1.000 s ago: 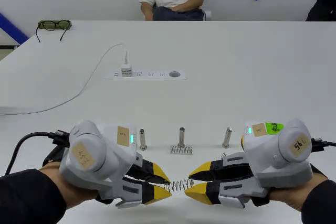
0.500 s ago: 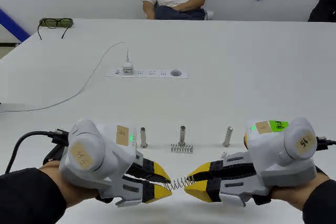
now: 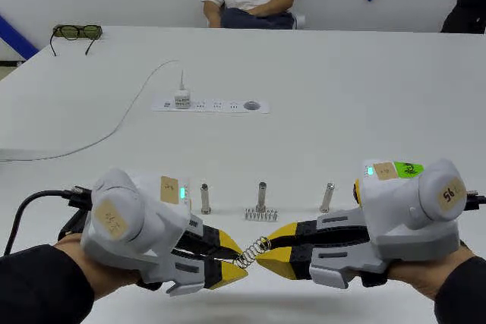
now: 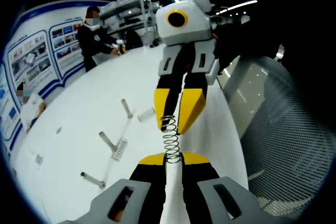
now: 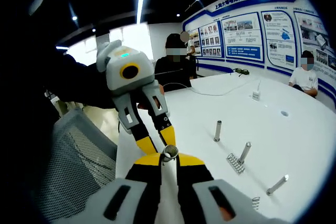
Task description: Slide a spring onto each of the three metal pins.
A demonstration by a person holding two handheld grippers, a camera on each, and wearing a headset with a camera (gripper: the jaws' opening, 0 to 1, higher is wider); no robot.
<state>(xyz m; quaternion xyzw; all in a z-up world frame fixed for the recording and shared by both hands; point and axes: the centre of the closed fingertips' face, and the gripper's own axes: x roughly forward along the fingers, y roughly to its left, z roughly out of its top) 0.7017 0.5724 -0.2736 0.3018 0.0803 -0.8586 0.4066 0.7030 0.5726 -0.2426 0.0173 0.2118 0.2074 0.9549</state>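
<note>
Pinched at one end by left tool, at the other by right tool: one spring, held off the worktop. Beyond, three bare standing pins. Lying loose: two springs, one touching the middle pin, another near the right pin.

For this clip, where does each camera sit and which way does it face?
Head view: on the person's head, facing forward and down at the left gripper, right gripper and three pins; both sleeves show.
Left gripper view: on the left gripper, facing along its jaws to the spring and right gripper.
Right gripper view: on the right gripper, facing the left gripper.
Shared: both gripper views see the spring between them.
</note>
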